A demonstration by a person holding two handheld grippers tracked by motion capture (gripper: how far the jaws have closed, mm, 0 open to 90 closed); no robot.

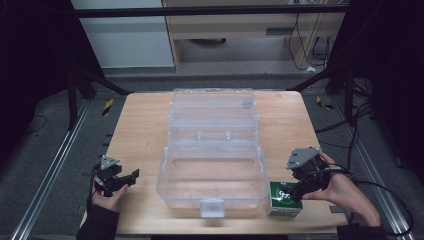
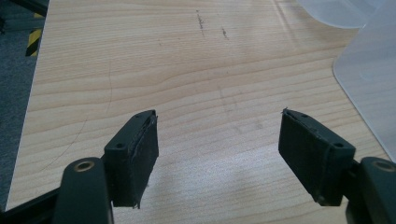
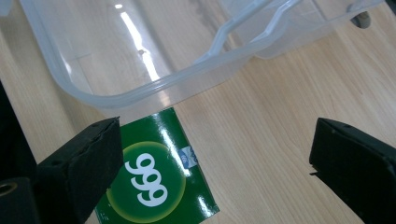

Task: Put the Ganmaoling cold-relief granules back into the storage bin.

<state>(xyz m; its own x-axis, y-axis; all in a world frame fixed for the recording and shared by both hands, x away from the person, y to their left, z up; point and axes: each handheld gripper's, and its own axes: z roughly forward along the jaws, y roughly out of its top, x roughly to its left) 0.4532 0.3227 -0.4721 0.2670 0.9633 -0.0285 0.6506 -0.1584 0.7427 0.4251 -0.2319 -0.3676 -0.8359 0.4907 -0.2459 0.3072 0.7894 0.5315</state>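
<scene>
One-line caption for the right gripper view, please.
Open right gripper poised over a green box beside the clear plastic bin.

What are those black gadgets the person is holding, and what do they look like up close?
They are two handheld grippers. The left gripper and right gripper are black, each topped by a grey three-cornered plate, with a dark cable trailing away. Each has two blocky black jaws faced with flat matte pads. The person wears dark sleeves.

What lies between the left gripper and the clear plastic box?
Bare wooden table, seen in the high view and the left gripper view: the left gripper stands open, apart from the clear plastic box.
</scene>
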